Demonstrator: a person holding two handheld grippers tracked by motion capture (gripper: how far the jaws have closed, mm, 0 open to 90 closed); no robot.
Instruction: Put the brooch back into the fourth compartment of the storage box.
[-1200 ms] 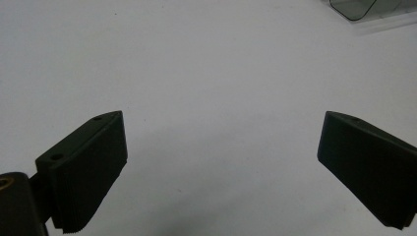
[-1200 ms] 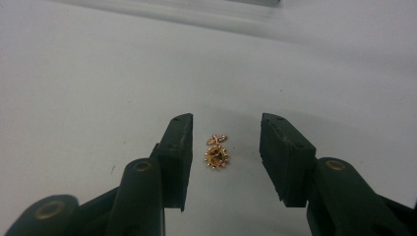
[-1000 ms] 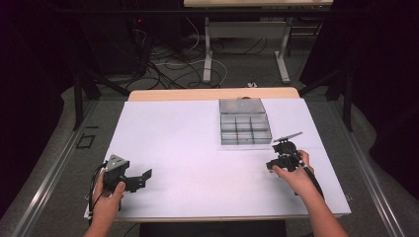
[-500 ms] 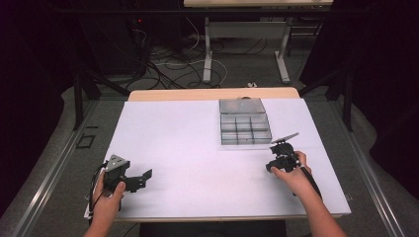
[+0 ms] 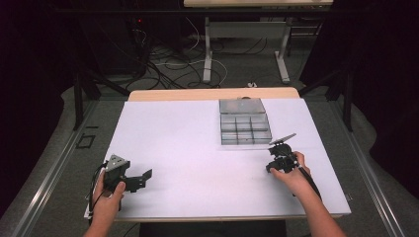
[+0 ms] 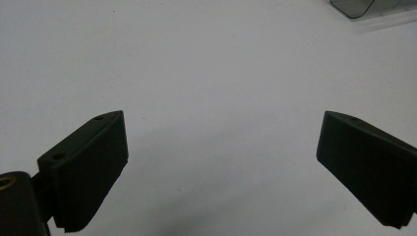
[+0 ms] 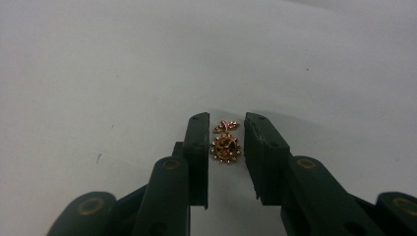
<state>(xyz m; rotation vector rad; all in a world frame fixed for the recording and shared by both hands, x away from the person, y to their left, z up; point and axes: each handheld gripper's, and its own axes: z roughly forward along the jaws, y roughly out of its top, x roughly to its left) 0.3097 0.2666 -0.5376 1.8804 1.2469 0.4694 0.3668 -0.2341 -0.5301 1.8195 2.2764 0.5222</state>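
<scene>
Nearly closed, right tool [image 7: 225,142] straddling gold earring [image 7: 225,145]

Left half of table [image 5: 163,133]: bare white surface, open to pass across.
Between the grippers: wide bare stretch, nothing standing in it.
Compartment box [image 5: 244,123]: sole obstacle, right of centre towards the far edge, just beyond the right gripper [image 5: 277,157].
Right gripper's jaw gap: narrow, taken up by a small gold ornament [image 7: 225,144] lying on the table.
Left gripper [image 6: 221,162]: jaws wide apart over bare table.
</scene>
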